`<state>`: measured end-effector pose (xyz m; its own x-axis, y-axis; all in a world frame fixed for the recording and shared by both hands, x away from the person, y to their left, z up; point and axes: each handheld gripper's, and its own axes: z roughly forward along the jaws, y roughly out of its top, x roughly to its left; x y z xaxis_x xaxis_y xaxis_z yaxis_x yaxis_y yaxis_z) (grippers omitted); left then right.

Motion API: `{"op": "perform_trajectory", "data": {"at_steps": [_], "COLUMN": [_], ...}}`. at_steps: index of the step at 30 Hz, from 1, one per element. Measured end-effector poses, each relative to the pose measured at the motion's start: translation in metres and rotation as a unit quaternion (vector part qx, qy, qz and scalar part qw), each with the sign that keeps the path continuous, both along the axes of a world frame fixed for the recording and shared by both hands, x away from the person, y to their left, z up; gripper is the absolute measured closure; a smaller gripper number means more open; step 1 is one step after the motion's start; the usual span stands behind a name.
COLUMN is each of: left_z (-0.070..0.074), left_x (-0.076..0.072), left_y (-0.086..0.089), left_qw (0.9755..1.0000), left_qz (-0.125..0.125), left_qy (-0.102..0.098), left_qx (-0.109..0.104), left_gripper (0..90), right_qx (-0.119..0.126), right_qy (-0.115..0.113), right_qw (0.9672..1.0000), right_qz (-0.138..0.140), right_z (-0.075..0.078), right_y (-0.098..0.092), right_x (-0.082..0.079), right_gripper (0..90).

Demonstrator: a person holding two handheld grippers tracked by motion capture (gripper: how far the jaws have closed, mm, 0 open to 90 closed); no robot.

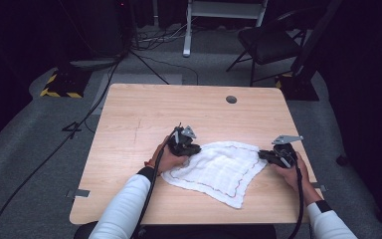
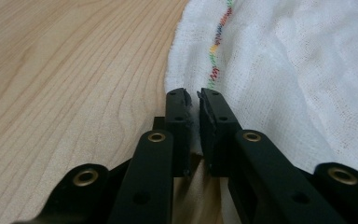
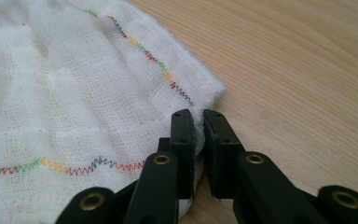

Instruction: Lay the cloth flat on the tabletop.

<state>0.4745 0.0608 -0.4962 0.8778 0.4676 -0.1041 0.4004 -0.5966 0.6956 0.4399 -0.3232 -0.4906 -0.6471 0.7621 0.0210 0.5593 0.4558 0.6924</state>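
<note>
The white cloth (image 1: 218,170) lay spread near the front edge of the bench (image 1: 129,119), between the person's hands. To do the lift well, both pinches needed to keep the hem deep between the pads and rise evenly, so the fabric stayed taut without slipping. The left gripper (image 2: 193,95) was clenched on the cloth's edge just beside the coloured stitching (image 2: 214,56); the right gripper (image 3: 196,116) was likewise clamped on a corner.
</note>
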Motion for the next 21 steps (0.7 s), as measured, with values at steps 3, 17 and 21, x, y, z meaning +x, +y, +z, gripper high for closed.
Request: {"op": "perform_trajectory", "data": {"at_steps": [3, 17, 21], "left_z": [0.002, 0.039, 0.051], "left_x": [-0.002, -0.009, -0.012], "left_y": [-0.001, 0.02, 0.029], "left_qw": [0.9998, 0.9957, 0.9939], "left_qz": [0.0, 0.027, 0.033], "left_qy": [-0.018, -0.084, -0.099], "left_qx": [0.01, -0.026, -0.036], "left_gripper": [84.9, 86.0, 86.0], "right_qx": [-0.005, 0.006, 0.01], "right_qy": [-0.005, -0.08, -0.098], "right_qw": [1.0, 0.9967, 0.9951], "right_qz": [-0.002, -0.005, -0.003], "right_z": [0.0, 0.029, 0.037], "right_y": [0.001, 0.013, 0.018], "right_x": [0.0, -0.002, -0.001], "right_gripper": [85.9, 87.2, 87.2]}}
